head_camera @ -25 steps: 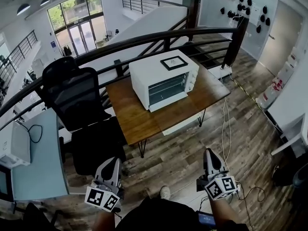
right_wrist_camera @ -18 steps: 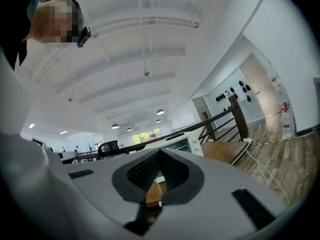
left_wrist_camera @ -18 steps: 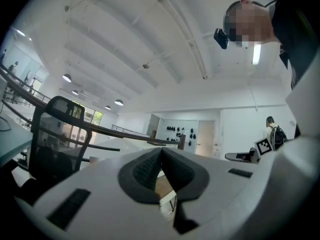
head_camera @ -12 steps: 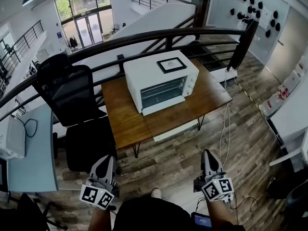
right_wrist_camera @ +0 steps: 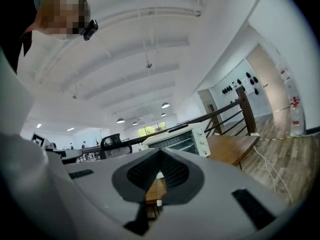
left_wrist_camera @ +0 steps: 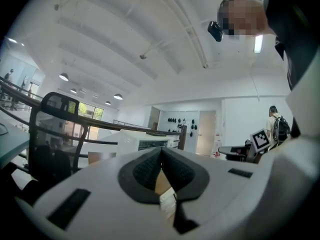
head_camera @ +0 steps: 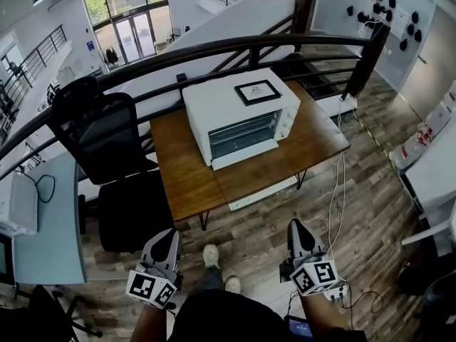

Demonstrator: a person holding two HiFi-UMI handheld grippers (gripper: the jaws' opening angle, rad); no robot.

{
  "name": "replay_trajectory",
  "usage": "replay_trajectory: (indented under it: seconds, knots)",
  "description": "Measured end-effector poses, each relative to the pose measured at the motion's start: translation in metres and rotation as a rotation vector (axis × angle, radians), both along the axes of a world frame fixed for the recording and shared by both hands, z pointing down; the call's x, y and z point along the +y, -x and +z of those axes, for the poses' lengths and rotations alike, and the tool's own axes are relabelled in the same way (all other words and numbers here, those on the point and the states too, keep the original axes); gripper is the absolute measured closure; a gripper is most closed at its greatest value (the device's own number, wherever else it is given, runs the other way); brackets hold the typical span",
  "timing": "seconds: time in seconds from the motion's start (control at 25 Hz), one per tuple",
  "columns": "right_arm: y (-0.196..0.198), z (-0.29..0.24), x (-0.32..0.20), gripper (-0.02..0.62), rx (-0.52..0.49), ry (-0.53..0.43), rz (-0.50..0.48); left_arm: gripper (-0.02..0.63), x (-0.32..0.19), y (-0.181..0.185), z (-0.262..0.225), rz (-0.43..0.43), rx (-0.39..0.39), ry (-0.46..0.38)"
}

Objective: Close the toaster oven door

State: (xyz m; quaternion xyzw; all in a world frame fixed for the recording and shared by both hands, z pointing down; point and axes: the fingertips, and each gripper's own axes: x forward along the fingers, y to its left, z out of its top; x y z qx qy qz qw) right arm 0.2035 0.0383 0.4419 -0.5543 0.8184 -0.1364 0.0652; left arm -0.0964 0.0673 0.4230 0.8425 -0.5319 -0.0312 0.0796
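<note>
The white toaster oven (head_camera: 239, 116) stands on a brown wooden table (head_camera: 192, 180) beyond the floor in front of me. Its dark glass front faces me, and a white ledge juts out under it; whether the door is down I cannot tell from here. My left gripper (head_camera: 168, 235) and right gripper (head_camera: 296, 228) hang low over the floor, far short of the table, both shut and holding nothing. In the left gripper view the oven (left_wrist_camera: 137, 141) shows small past the shut left gripper (left_wrist_camera: 161, 151). In the right gripper view the oven (right_wrist_camera: 177, 140) and table (right_wrist_camera: 230, 146) lie beyond the shut right gripper (right_wrist_camera: 160, 154).
A black office chair (head_camera: 100, 134) stands left of the table and a light desk (head_camera: 50, 219) further left. A dark railing (head_camera: 214, 48) runs behind the table. Cables (head_camera: 335, 191) trail over the wood floor at right. A black-framed plate (head_camera: 258, 92) lies on the oven's top.
The person has stepped forward: feet now show between the grippers and the table sits slightly nearer. Both grippers stay shut and low.
</note>
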Motion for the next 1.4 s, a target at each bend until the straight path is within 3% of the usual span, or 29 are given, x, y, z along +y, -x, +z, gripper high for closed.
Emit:
replay_trajectory:
  seconds: [0.36,0.68,1.28,1.4]
  knots:
    - [0.014,0.018,-0.034,0.598,0.061,0.046,0.023,0.597,-0.051,-0.002,0.018,0.071,-0.005,0.031]
    - [0.019,0.034,-0.079,0.598,0.043,0.100,0.046,0.597,-0.096,-0.006,0.032,0.111,0.006,0.067]
    - [0.031,0.114,-0.130,0.598,0.057,0.280,0.059,0.597,-0.138,-0.019,0.093,0.193,-0.028,0.197]
    - [0.041,0.140,-0.131,0.598,0.102,0.329,0.033,0.597,-0.139,-0.019,0.105,0.200,-0.029,0.229]
